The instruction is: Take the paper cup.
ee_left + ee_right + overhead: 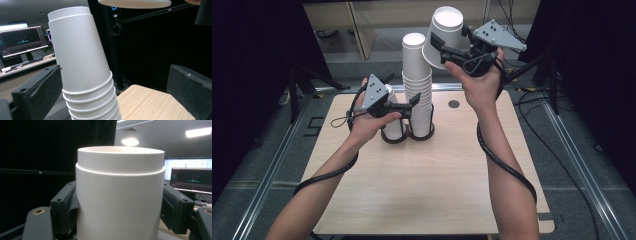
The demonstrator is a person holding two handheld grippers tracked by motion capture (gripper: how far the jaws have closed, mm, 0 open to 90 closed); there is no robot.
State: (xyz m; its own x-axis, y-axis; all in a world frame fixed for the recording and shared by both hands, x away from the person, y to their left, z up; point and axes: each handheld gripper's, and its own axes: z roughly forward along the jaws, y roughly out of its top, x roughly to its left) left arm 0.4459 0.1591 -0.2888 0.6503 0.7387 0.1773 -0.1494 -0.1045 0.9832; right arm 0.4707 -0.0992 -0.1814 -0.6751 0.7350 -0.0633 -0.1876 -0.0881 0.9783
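So, in the high view the right tool (pixel 447 47) is raised in the upper middle of the frame, its jaws clamped on a single white paper cup (pixel 443 35) that is tilted with its mouth towards the camera. Below and to its left rises the tall stack of nested paper cups (pixel 417 85), seated in the right ring of a dark two-ring cup holder (pixel 408 136) at the centre of the worktop (pixel 427 190). The left tool (pixel 412 102) sits low, its jaws spread, with one jaw against the stack's side; a shorter cup or stack (pixel 393 125) behind the person's left hand stands in the holder's left ring. My judgement: one cup is lifted clear of the tall stack, and where it is to go is not settled by these pictures, so most of the stack remains to be handled.

In the left gripper view the stack (pixel 82 70) stands between the spread jaws, nearer the left one, with several rolled rims showing low in the frame; the base of the lifted cup (pixel 135 3) hangs at the top edge.

In the right gripper view the cup (pixel 120 195) sits squeezed between both jaws at centre frame.

No brand, label or print shows on any cup; the monitors behind carry nothing legible.
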